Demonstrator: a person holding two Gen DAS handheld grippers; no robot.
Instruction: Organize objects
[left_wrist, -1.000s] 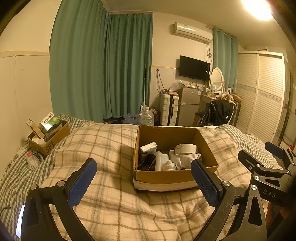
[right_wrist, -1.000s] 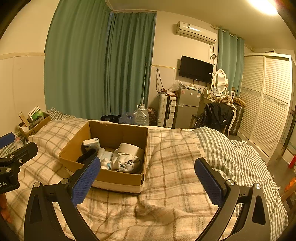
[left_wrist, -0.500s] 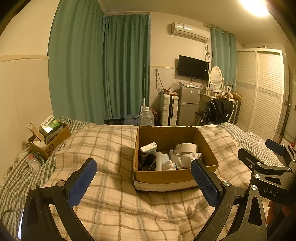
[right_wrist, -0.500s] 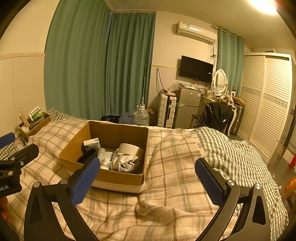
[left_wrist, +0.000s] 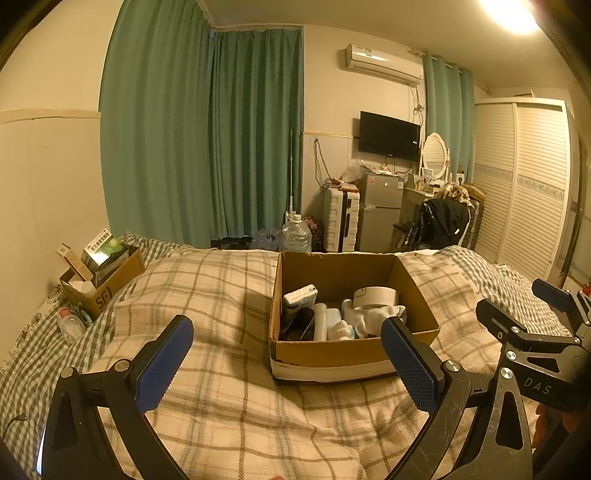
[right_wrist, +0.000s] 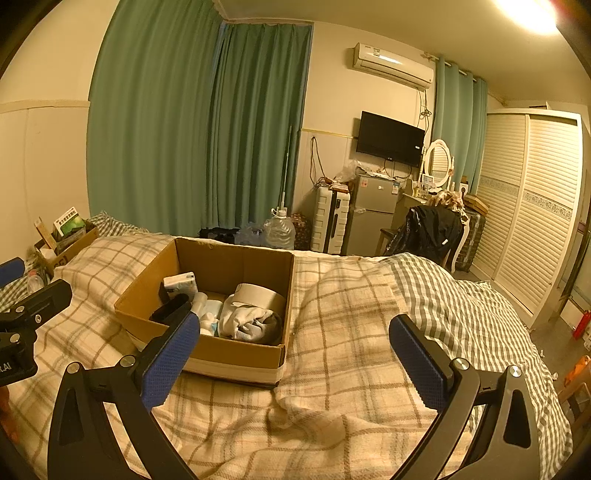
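Note:
An open cardboard box (left_wrist: 354, 350) (right_wrist: 236, 354) sits on the plaid blanket on the bed. It holds a roll of tape (left_wrist: 375, 295) (right_wrist: 258, 295), white socks (left_wrist: 369, 319) (right_wrist: 247, 321), a small white carton (left_wrist: 300, 297) (right_wrist: 180, 282) and other small items. My left gripper (left_wrist: 286, 354) is open and empty, just in front of the box. My right gripper (right_wrist: 293, 354) is open and empty, in front of the box's right corner; it also shows in the left wrist view (left_wrist: 535, 332).
A smaller cardboard box (left_wrist: 107, 280) with cartons stands at the bed's left edge beside a plastic bottle (left_wrist: 70, 325). Beyond the bed are a water jug (left_wrist: 295, 232), suitcase (left_wrist: 341, 219), small fridge (left_wrist: 380, 210) and chair with a black jacket (right_wrist: 432, 229).
The left wrist view has tilted up a little and the box sits slightly lower in frame. Both grippers stay open and empty; the right view is almost unchanged.

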